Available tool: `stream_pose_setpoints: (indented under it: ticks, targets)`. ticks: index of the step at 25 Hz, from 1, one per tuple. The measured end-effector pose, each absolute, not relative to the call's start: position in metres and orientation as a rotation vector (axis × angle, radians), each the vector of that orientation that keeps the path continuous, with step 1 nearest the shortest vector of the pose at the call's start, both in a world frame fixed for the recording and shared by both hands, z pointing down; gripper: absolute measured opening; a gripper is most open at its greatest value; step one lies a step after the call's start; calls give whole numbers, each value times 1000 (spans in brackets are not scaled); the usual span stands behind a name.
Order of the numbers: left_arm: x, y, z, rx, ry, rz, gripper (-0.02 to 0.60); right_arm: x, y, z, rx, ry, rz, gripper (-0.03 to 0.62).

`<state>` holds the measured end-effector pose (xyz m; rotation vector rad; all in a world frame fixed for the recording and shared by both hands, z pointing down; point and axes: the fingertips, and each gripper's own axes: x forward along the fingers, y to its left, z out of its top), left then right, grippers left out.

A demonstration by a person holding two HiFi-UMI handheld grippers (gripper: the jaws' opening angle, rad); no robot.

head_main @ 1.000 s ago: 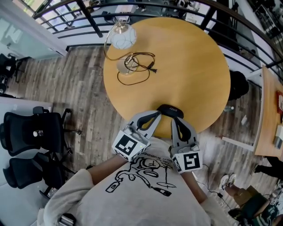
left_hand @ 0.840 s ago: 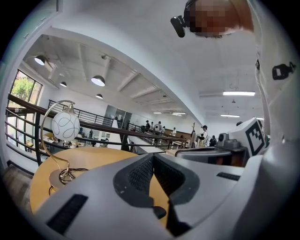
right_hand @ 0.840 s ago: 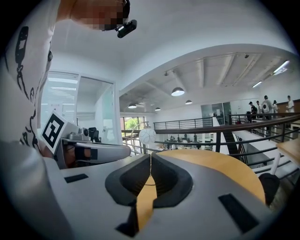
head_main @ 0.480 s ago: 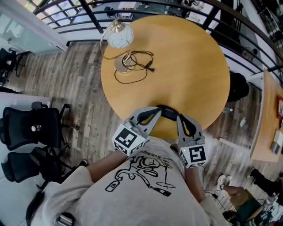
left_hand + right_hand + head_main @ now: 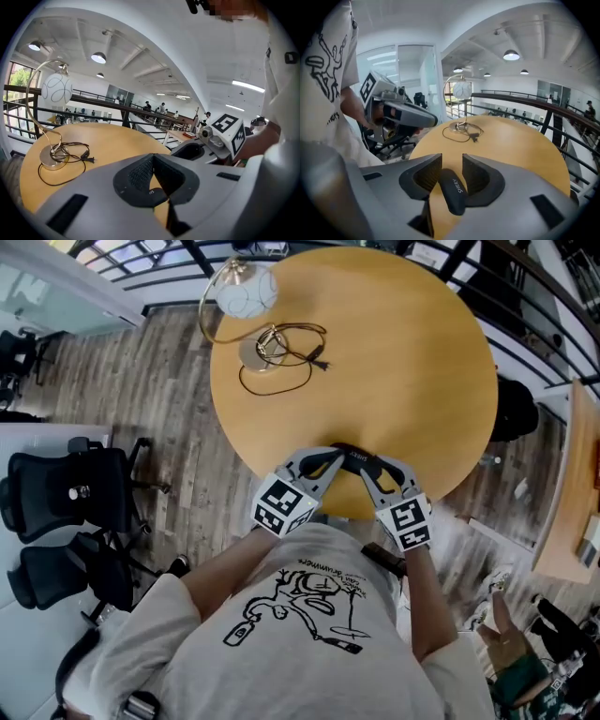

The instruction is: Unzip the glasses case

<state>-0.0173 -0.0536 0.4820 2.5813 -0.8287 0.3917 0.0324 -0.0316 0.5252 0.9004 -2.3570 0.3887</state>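
We are pinching the glasses case [image 5: 359, 456], lower centre, with the left gripper [image 5: 152, 164], just opening the right gripper [image 5: 451, 165] narrowly around it.

The glasses case [image 5: 452, 190] is black, the round table [image 5: 394, 352] tan wood.

An open-plan office on an upper gallery. Black swivel chairs [image 5: 66, 507] stand at the head view's left beside a round wooden meeting table [image 5: 403, 362] on plank flooring [image 5: 159, 399]. The gripper views show a dark railing [image 5: 123, 112], glass partitions [image 5: 412, 70] and pendant ceiling lights [image 5: 98, 57].
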Motion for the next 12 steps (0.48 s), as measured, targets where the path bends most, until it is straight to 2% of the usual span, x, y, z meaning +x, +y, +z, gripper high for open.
stream_pose_setpoints:
  ticks: [5, 12]
  targets:
    - [-17, -53, 519, 2530, -833, 457, 8, 35, -25, 610, 724, -2194, 365, 221]
    - [-22, -46, 547, 2454, -848, 484, 8, 36, -11, 692, 498, -1994, 190, 305]
